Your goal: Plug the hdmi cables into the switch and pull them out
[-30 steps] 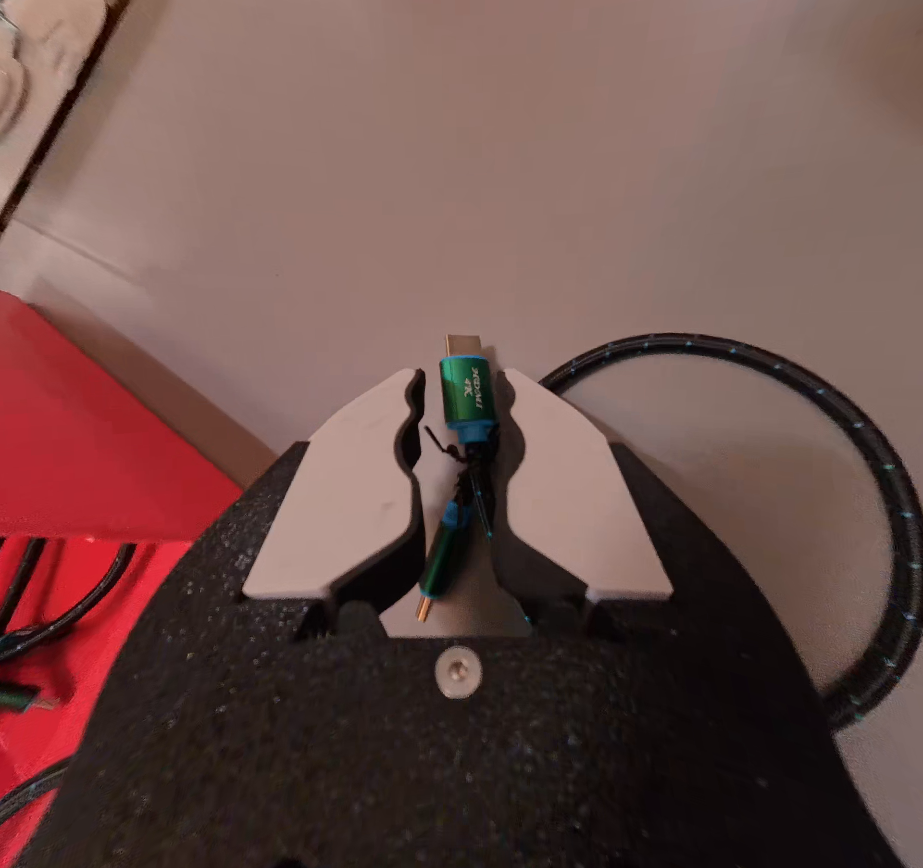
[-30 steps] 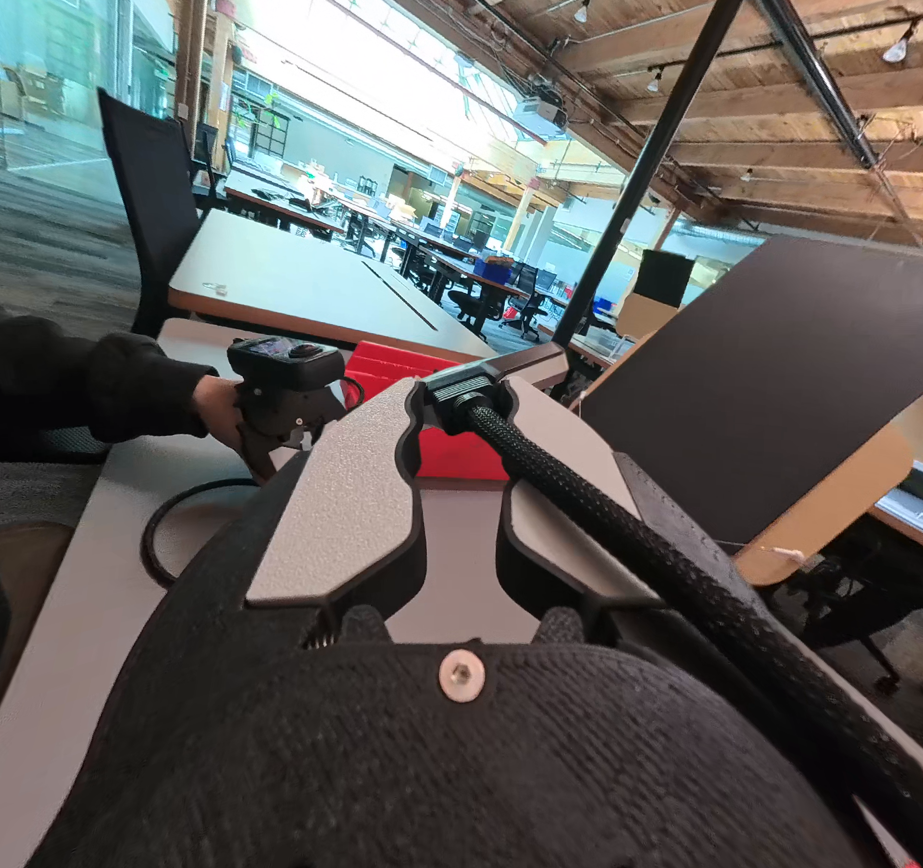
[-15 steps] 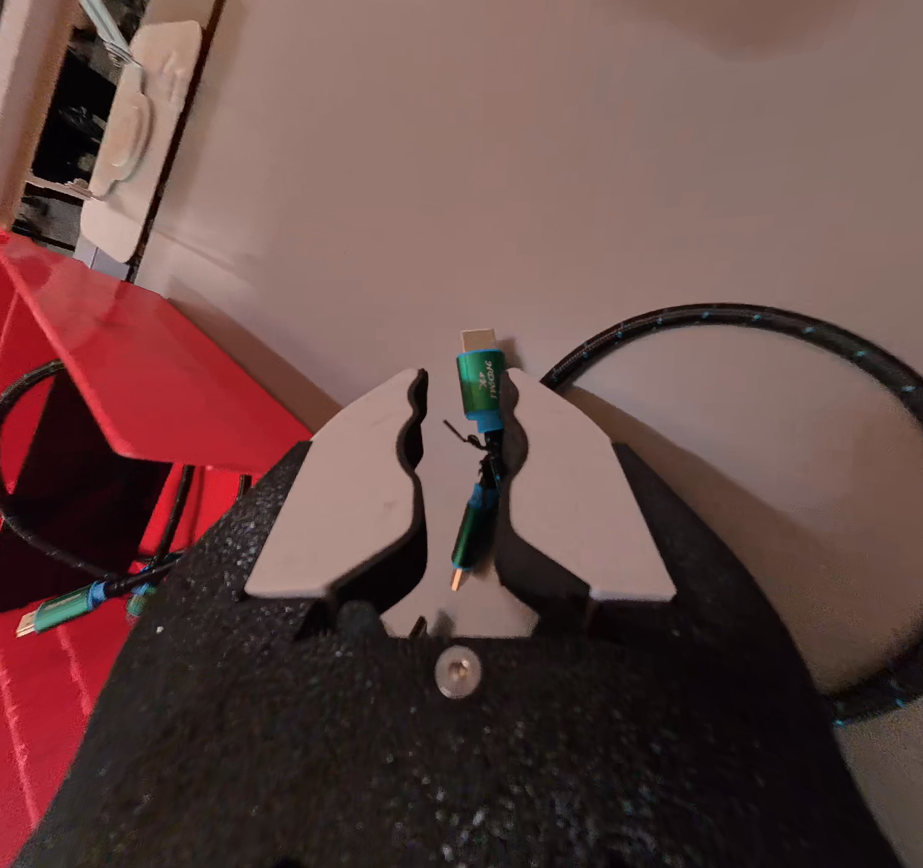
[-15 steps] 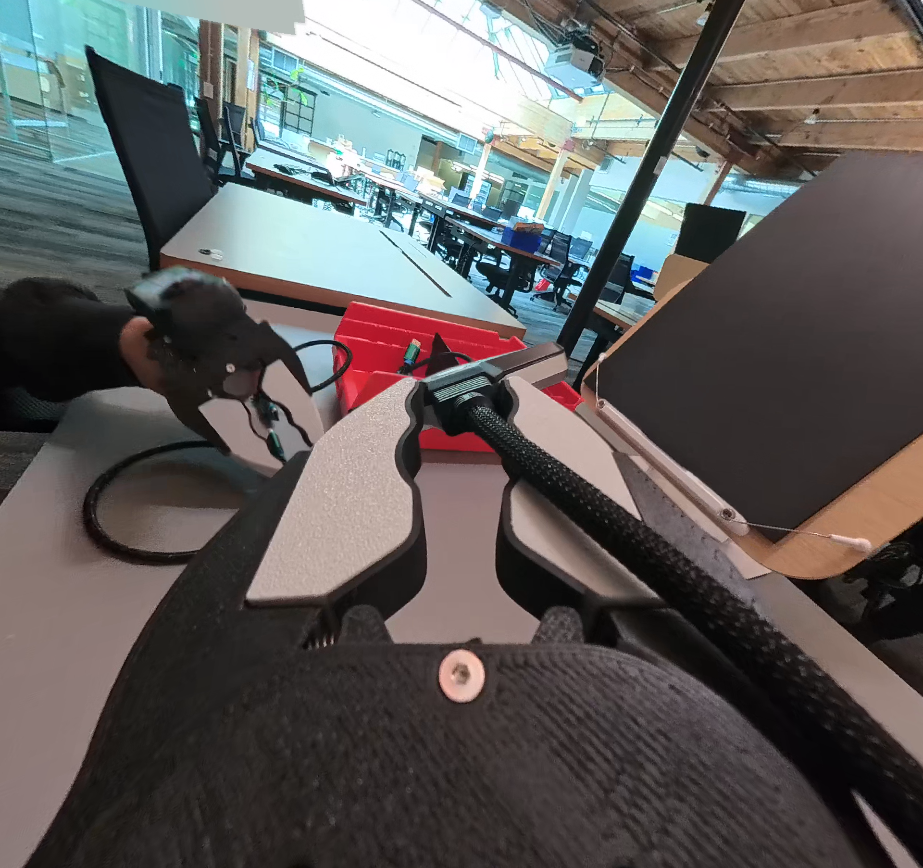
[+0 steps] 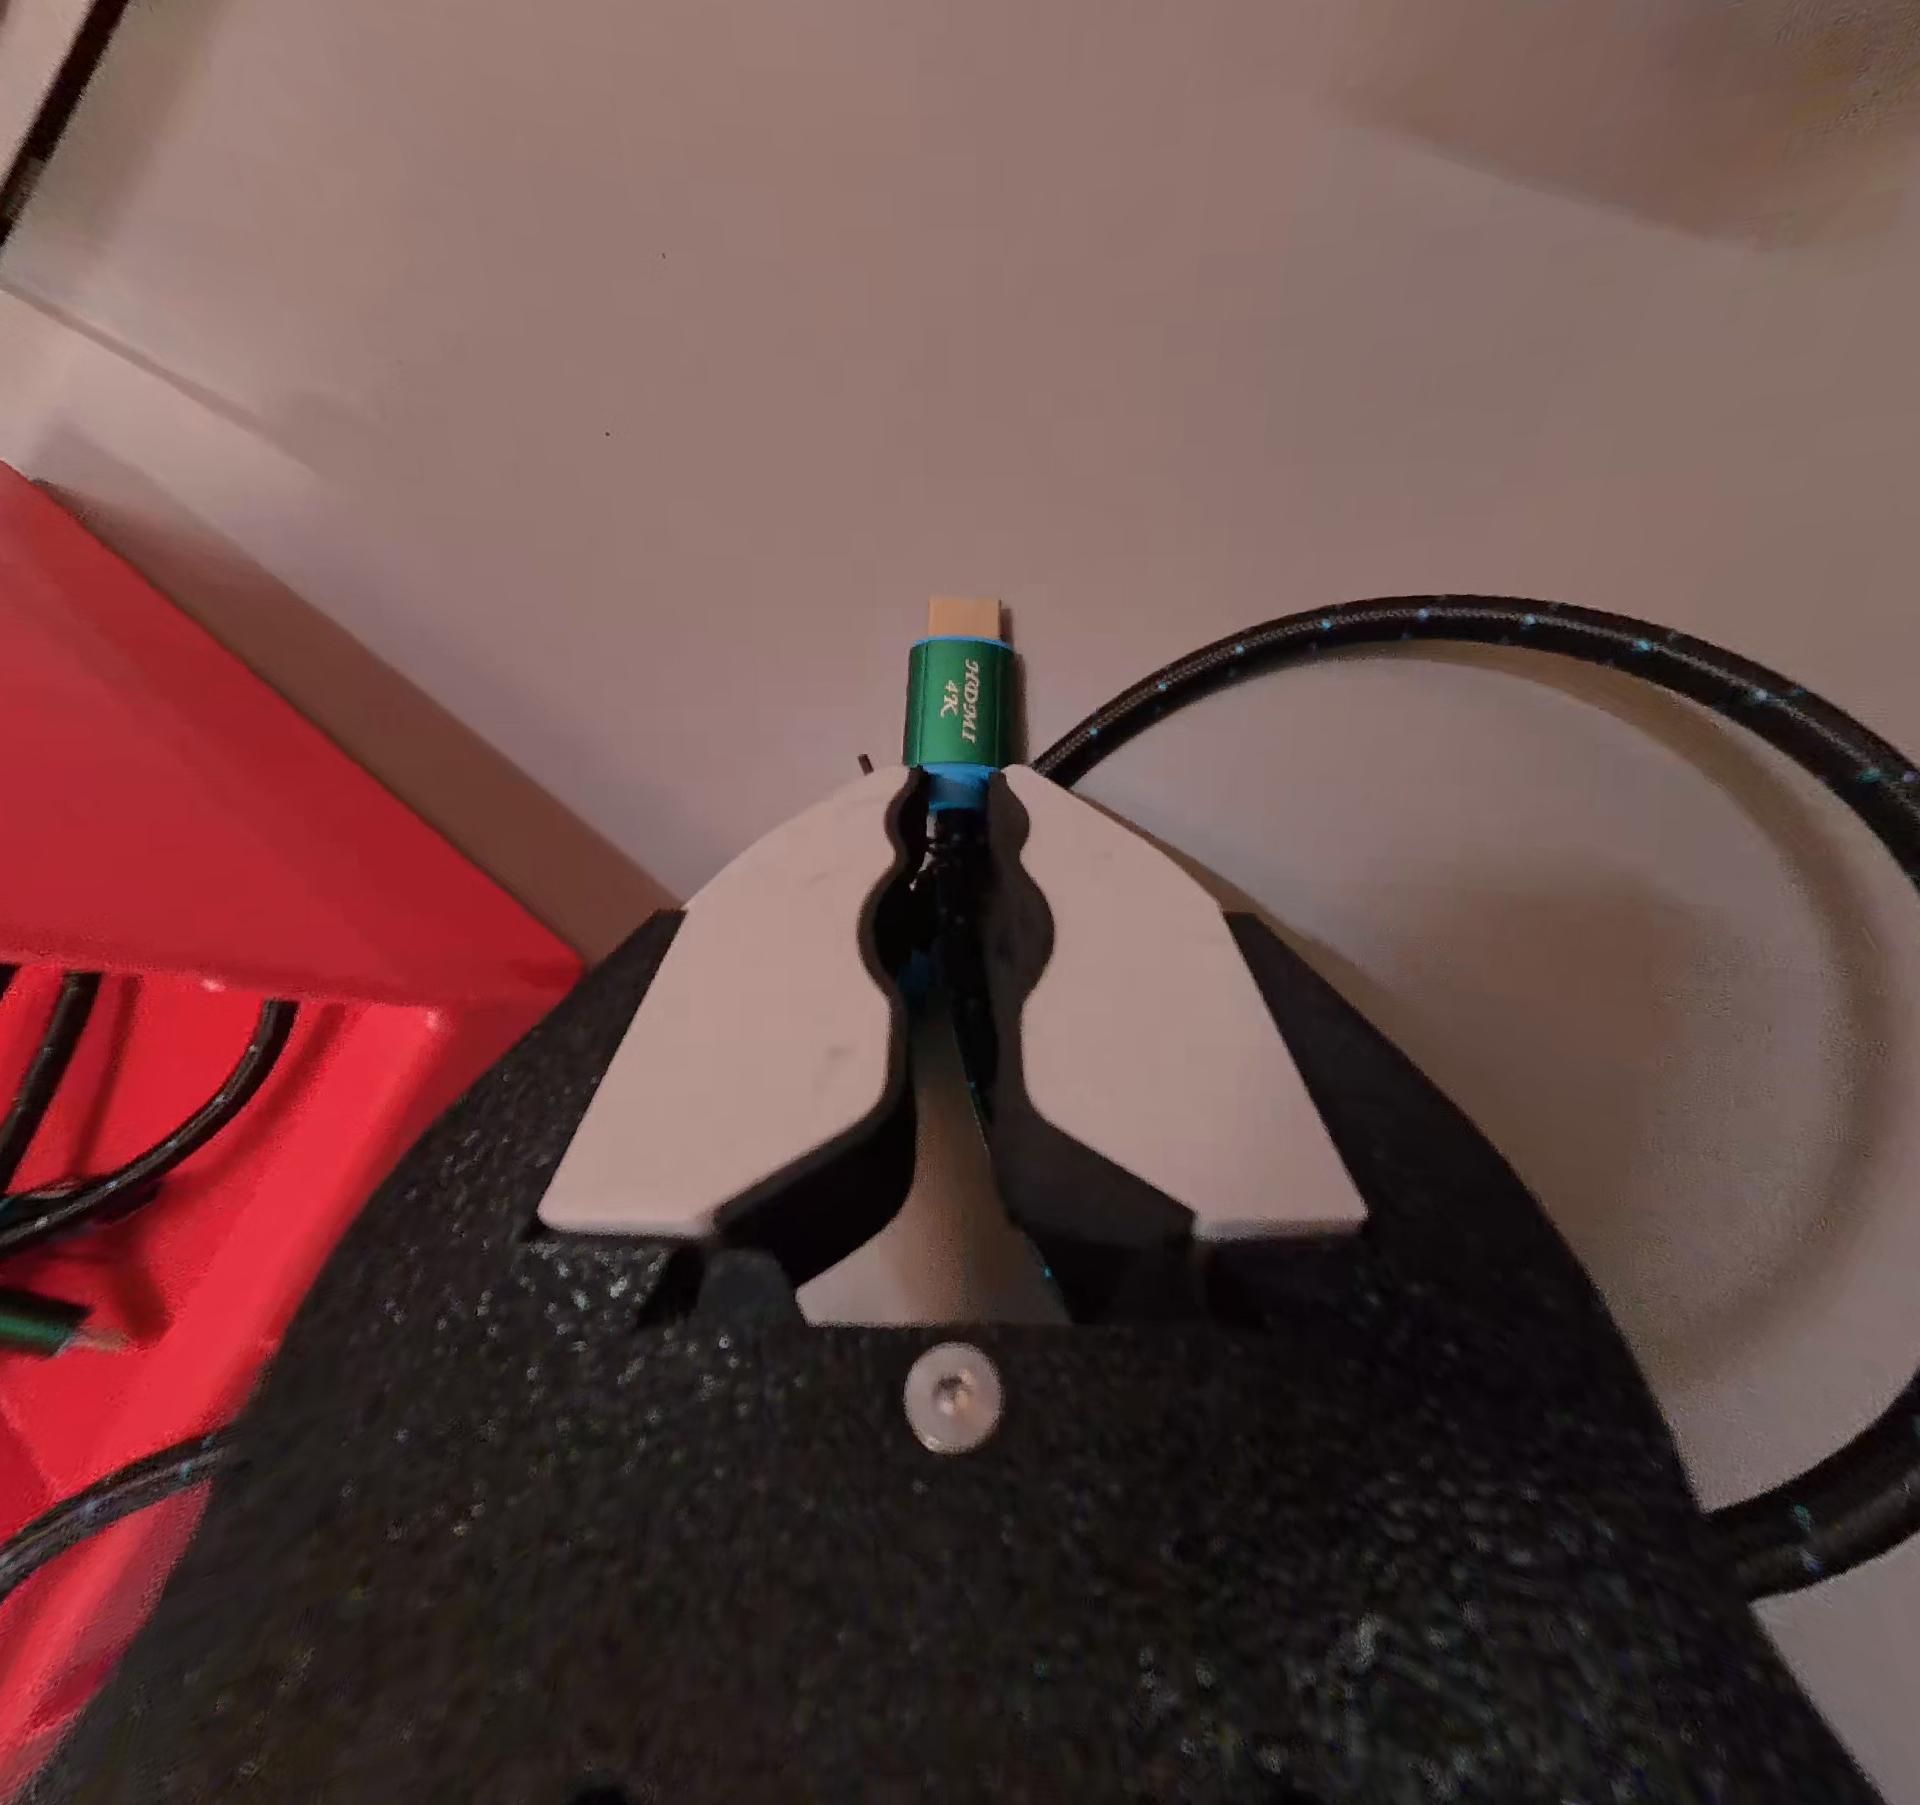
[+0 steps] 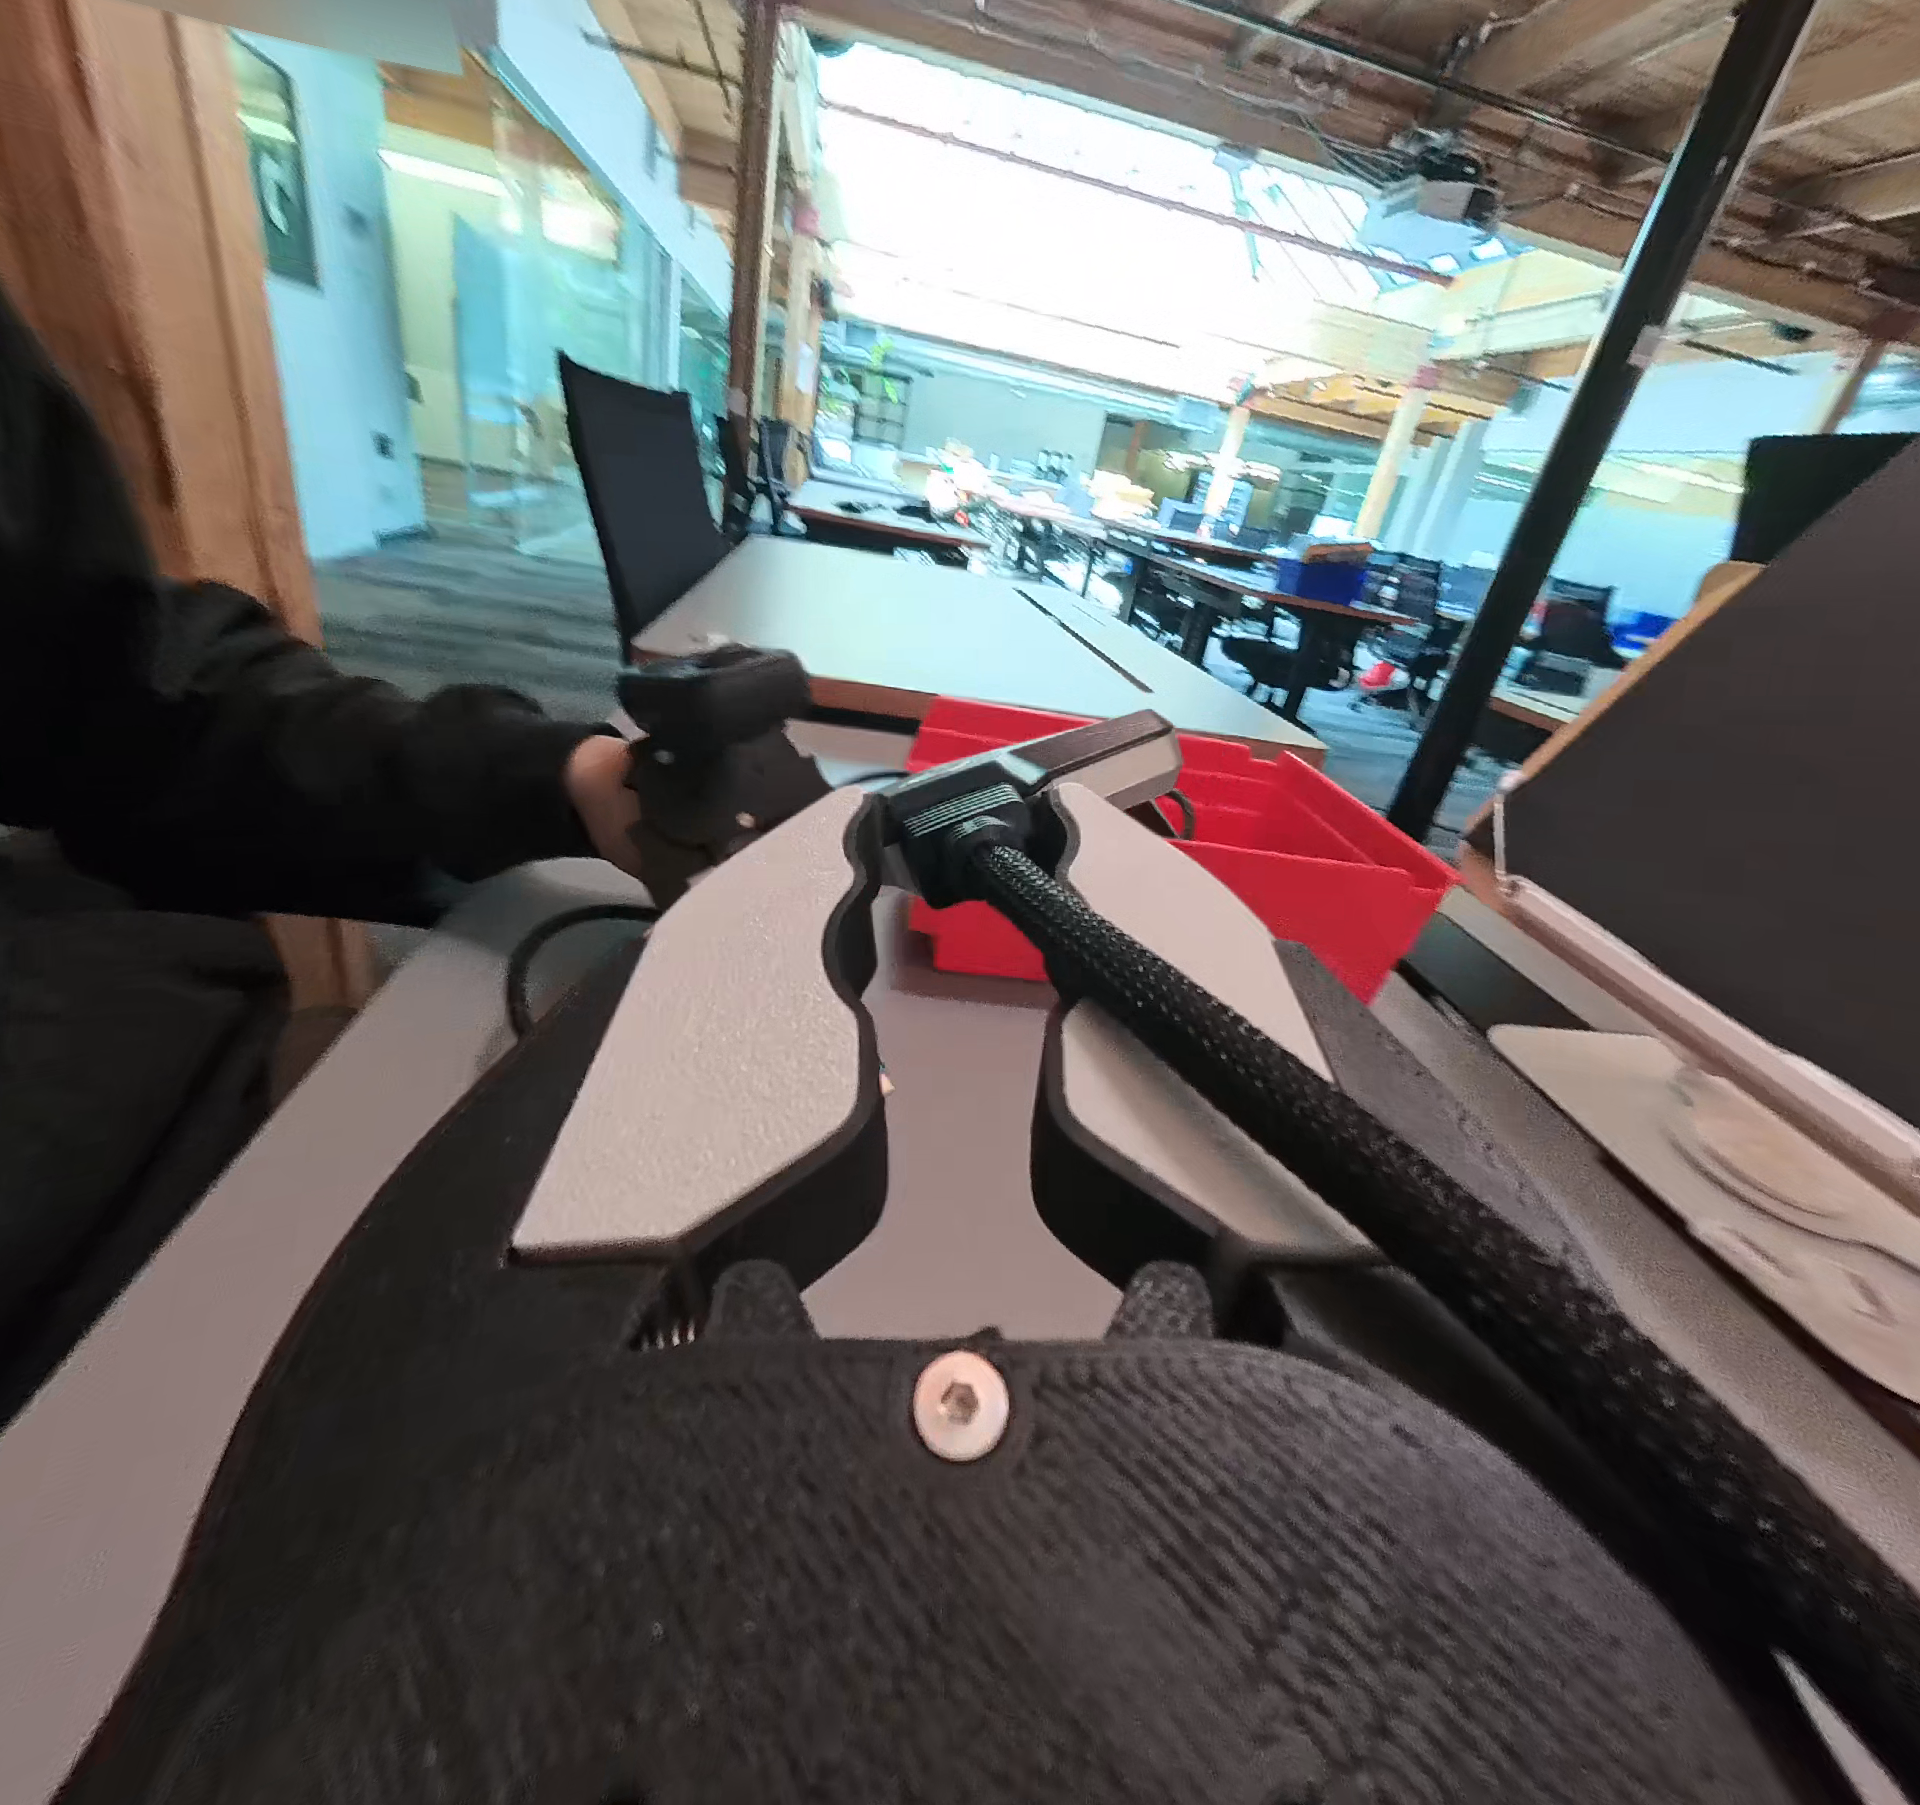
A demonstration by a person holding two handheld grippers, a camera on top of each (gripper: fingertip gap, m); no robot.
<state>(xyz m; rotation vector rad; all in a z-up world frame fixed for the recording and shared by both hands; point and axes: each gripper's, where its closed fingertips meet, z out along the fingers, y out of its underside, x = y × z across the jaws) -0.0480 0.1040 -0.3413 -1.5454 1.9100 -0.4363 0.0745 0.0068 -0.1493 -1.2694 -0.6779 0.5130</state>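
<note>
In the left wrist view my left gripper [image 5: 954, 791] is shut on the blue collar just behind a green HDMI plug [image 5: 958, 706]. The plug's metal tip points forward, close above the pale table. Its black braided cable [image 5: 1558, 635] loops away to the right. In the right wrist view my right gripper [image 6: 961, 820] is shut on a black plug [image 6: 961, 825] of a thick braided cable [image 6: 1299, 1101]. That plug sits in the dark grey switch [image 6: 1107, 749], which is held up off the table. The left gripper [image 6: 717, 768] shows farther off at the left, in a person's hand.
A red bin [image 5: 208, 768] with more cables stands left of my left gripper; it shows behind the switch in the right wrist view [image 6: 1299, 862]. A tilted black board [image 6: 1714, 716] stands at the right. A person's dark sleeve [image 6: 260, 747] reaches in from the left.
My left gripper's fingers have closed in behind the green plug, and the small second plug between them is now hidden. The right gripper has swung left with the switch.
</note>
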